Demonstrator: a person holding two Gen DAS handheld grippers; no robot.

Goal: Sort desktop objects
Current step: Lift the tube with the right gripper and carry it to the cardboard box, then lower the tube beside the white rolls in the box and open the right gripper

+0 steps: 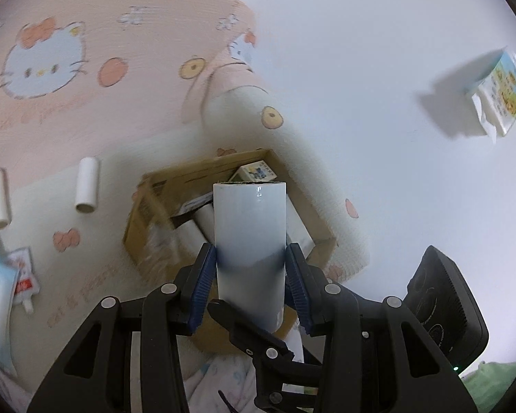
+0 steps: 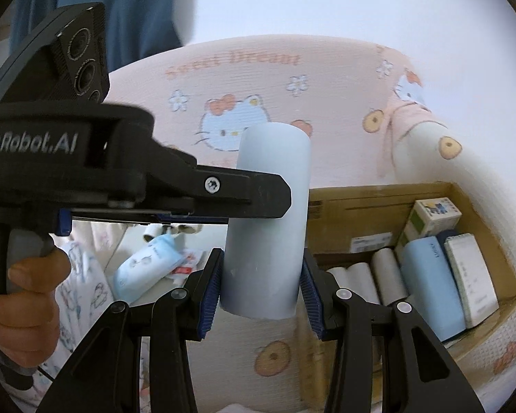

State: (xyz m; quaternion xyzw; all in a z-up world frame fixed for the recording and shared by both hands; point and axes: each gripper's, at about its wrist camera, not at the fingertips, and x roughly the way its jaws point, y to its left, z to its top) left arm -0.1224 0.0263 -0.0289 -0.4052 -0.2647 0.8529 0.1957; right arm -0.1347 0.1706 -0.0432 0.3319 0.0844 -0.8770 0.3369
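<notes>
A pale blue-white cylinder [image 1: 250,241] stands upright between the blue pads of my left gripper [image 1: 251,275], held above a cardboard box [image 1: 137,227]. In the right wrist view the same cylinder [image 2: 268,227] sits between the pads of my right gripper [image 2: 261,282], and the left gripper's finger [image 2: 251,196] clamps it higher up. Both grippers are shut on it. The cardboard box [image 2: 357,203] holds white rolls [image 2: 361,275], a light blue case [image 2: 430,282], a white pack [image 2: 471,275] and a small carton [image 2: 430,216].
Two white tubes [image 1: 86,186] lie on the pink cartoon-cat blanket [image 1: 68,103]. A tissue pack [image 1: 498,93] lies far right on the white surface. A blue pouch [image 2: 148,265] and small sachets [image 1: 24,282] lie at the left.
</notes>
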